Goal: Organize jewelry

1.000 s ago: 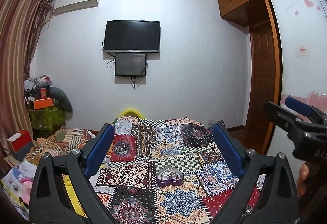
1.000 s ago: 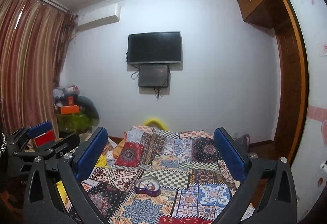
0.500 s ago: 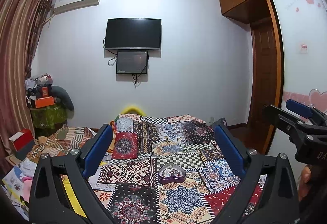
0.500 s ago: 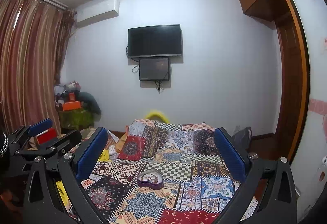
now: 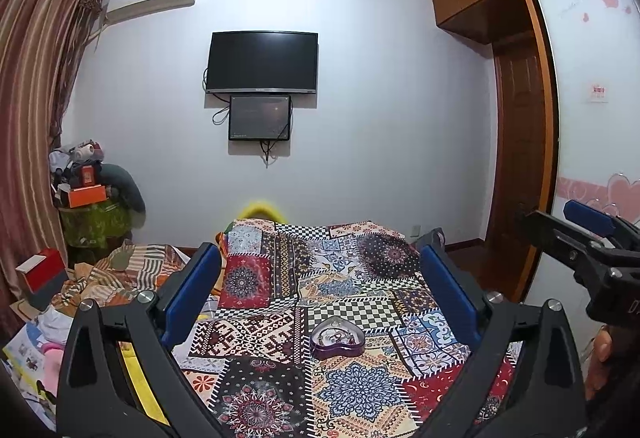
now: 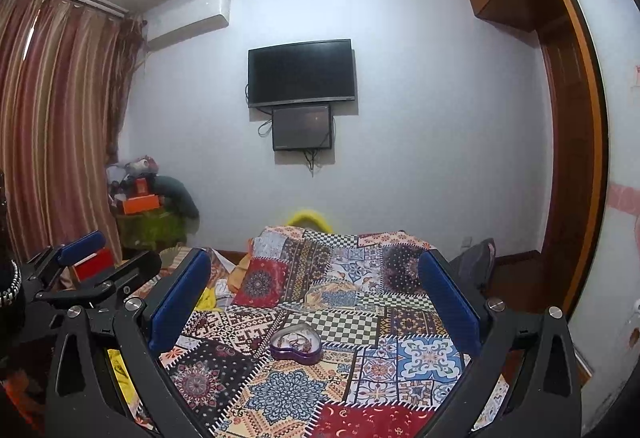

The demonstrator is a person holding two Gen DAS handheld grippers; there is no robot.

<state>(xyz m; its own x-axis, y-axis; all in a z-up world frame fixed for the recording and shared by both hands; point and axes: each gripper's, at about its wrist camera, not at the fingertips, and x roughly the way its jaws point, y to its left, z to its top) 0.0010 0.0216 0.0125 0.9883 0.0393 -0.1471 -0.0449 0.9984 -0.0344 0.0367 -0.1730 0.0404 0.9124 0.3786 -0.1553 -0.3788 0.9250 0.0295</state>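
A purple heart-shaped jewelry box (image 5: 338,339) lies open on the patchwork bedspread (image 5: 280,390), with small jewelry pieces inside. It also shows in the right wrist view (image 6: 296,342). My left gripper (image 5: 320,278) is open and empty, held above the bed with the box between and beyond its blue pads. My right gripper (image 6: 314,282) is open and empty too, likewise framing the box from higher up. The right gripper shows at the right edge of the left wrist view (image 5: 588,234); the left gripper shows at the left edge of the right wrist view (image 6: 84,262).
A TV (image 5: 262,62) and a smaller screen hang on the far wall. Clutter, a red box (image 5: 40,272) and striped cloth lie left of the bed. A wooden door (image 5: 516,158) and wardrobe stand at the right. A dark bag (image 6: 476,266) sits by the bed's far right corner.
Both grippers have tilted slightly downward, so the bed and heart box sit higher and nearer in both views. Both grippers stayed open and empty.
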